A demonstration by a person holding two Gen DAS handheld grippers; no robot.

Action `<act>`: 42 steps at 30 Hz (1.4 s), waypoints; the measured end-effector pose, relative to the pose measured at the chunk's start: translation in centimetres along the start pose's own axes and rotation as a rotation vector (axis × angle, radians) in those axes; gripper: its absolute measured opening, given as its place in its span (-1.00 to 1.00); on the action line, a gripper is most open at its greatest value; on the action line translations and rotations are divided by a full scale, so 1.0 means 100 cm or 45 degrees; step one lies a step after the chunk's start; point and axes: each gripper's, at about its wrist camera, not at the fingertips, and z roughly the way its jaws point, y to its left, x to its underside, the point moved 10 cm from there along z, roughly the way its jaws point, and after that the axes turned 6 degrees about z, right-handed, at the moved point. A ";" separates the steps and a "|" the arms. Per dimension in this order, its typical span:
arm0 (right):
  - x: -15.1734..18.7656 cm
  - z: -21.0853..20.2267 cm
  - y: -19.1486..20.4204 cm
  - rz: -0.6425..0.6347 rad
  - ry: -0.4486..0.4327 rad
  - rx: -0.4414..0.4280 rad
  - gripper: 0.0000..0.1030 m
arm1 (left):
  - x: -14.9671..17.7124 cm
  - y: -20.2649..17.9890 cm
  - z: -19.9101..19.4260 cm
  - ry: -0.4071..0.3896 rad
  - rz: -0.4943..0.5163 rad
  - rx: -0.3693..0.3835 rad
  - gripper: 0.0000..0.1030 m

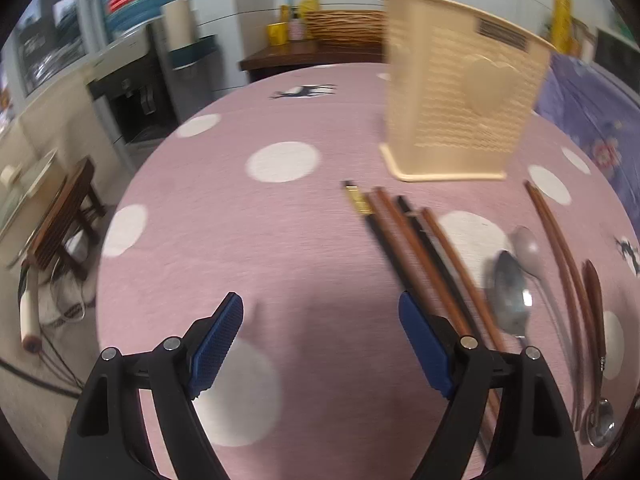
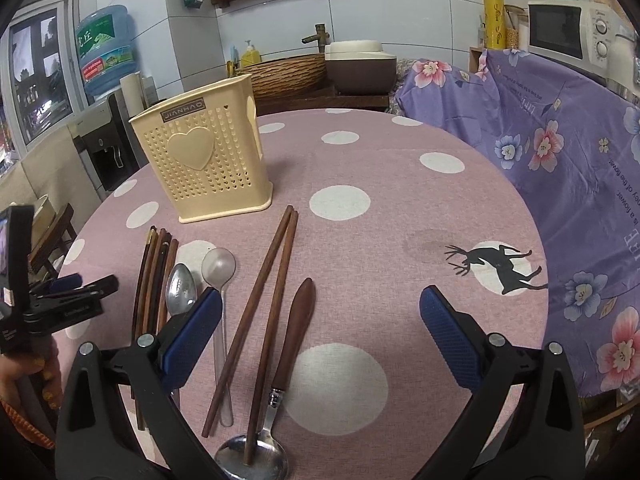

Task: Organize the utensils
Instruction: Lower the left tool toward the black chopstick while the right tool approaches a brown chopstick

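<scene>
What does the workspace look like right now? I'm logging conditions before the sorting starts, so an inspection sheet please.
Surface: round table under a pink cloth with white dots and deer prints.
Job's things: cream perforated utensil holder standing upright; bundle of chopsticks, metal spoon, translucent spoon, brown chopstick pair and wooden-handled spoon all lying flat in front of it.
Clutter: nothing seen on the table besides these.
Grippers: left gripper and right gripper both open, holding nothing.
Cables: a cord on the floor.
Surroundings: water dispenser, microwave, purple floral cloth.
</scene>
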 end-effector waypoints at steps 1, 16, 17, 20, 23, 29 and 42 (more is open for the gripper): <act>0.001 -0.001 0.000 0.002 0.002 0.001 0.90 | 0.000 -0.008 0.001 0.002 0.038 -0.011 0.54; -0.015 0.014 0.002 -0.047 0.030 -0.023 0.90 | 0.005 0.027 0.006 0.065 -0.047 -0.029 0.55; -0.017 0.018 0.003 -0.056 0.034 -0.020 0.90 | 0.003 0.021 0.007 0.061 -0.050 -0.003 0.55; -0.024 0.035 0.007 -0.086 0.078 -0.016 0.89 | -0.010 0.016 0.010 0.033 -0.043 -0.006 0.55; -0.029 0.053 0.013 -0.087 0.135 -0.037 0.62 | -0.017 0.014 0.015 0.037 -0.090 0.046 0.44; -0.019 0.103 0.024 -0.085 0.328 0.006 0.10 | -0.013 0.018 0.022 0.057 -0.135 0.072 0.25; -0.023 0.134 0.032 -0.130 0.380 0.118 -0.33 | -0.007 0.017 0.024 0.058 -0.147 0.082 0.23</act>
